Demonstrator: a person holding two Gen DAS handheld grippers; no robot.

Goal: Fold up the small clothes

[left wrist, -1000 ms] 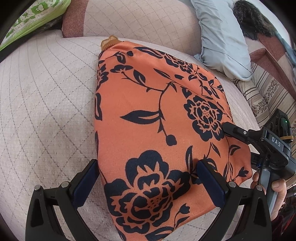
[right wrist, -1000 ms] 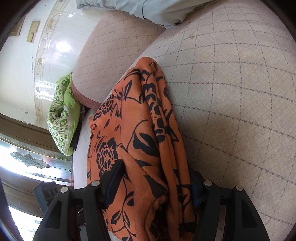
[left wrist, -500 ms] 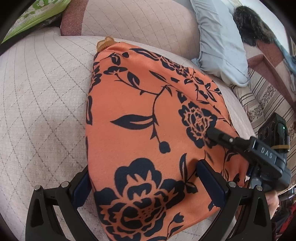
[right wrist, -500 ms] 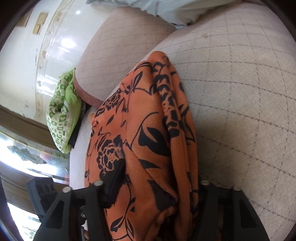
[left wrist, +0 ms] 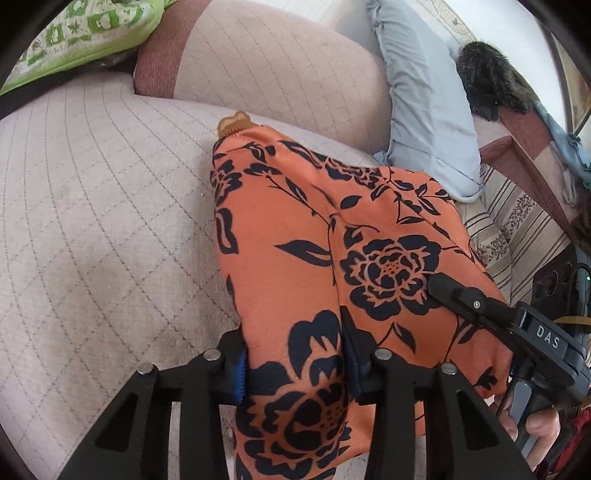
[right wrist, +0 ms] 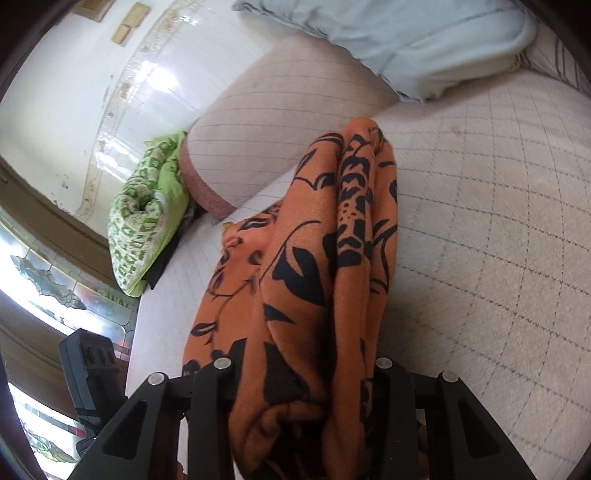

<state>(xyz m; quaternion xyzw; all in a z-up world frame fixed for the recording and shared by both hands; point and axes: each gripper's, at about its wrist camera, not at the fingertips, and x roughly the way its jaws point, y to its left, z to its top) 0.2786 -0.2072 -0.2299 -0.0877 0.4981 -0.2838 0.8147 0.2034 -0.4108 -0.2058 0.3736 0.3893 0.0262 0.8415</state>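
— Two grippers, both clamped?
— Yes. My left gripper [left wrist: 295, 363] and right gripper [right wrist: 303, 384] have just closed, each pinching the orange floral garment [left wrist: 332, 258], which trails onto the sofa seat [left wrist: 92, 221] toward its backrest edge.

Garment [left wrist: 303, 236] on sofa seat [left wrist: 103, 221]; backrest [left wrist: 277, 70] behind; pillow [left wrist: 424, 92] right; cushion [left wrist: 85, 33] left.

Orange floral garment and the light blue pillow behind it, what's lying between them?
Nothing: in the left wrist view only a bare strip of quilted sofa cushion separates the orange floral garment from the light blue pillow.
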